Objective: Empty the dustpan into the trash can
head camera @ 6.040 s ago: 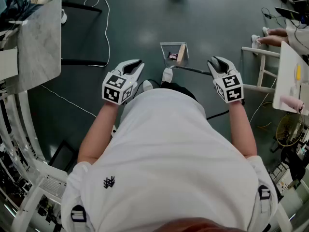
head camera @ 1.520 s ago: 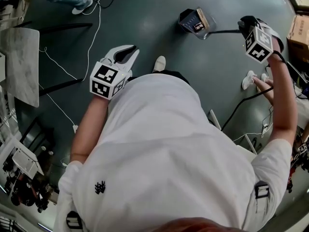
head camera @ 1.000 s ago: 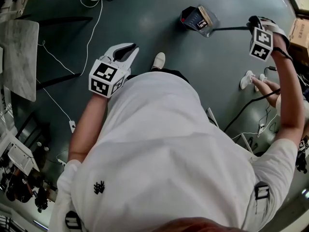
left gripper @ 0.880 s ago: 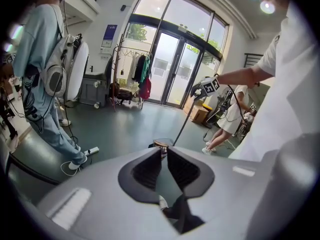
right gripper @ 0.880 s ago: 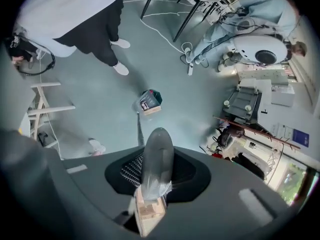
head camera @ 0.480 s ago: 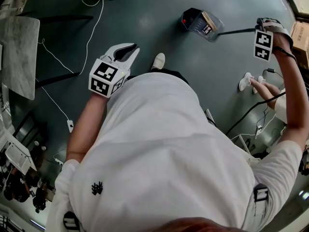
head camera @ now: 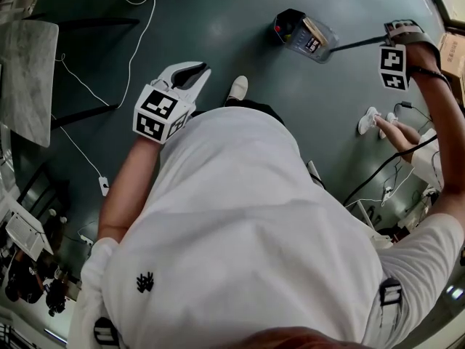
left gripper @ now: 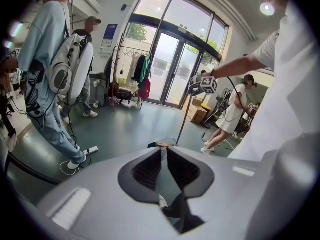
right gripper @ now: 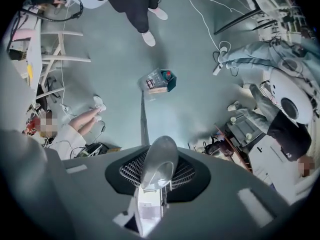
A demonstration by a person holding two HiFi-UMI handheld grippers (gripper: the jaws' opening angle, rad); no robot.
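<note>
Right claw [right gripper: 159, 160] is clenched on the rounded top end of the dustpan's long handle [right gripper: 144, 115], with a ribbed pad pressed against either side of the grey knob. The right arm [head camera: 436, 144] is stretched out to the side and forward, so the handle slants away from the claw towards the pan. Left claw [left gripper: 163, 153] grasps nothing. Its pads are together with barely a slit between them. It hangs at the person's left front, well apart from the dustpan.

Dark green floor [head camera: 218, 27] fills the upper half of the head view, and the person's white shirt [head camera: 254, 231] takes up most of the lower half. A marble-topped bench [head camera: 29, 64] stands at the left edge, with white cables [head camera: 142, 38] trailing over the floor beside it. Another person's legs [head camera: 392, 131], in white shoes, show at the right, below the outstretched arm.

The clear-walled dustpan [head camera: 304, 33] sits at the far end of the handle. It is ahead and to the right of the person's own white shoe [head camera: 237, 88], which shows just beyond the shirt. Whether the pan rests on the floor or hangs just above it is hard to tell. Inside it lie a tan block [head camera: 314, 29] and a small red bit [head camera: 290, 28].
</note>
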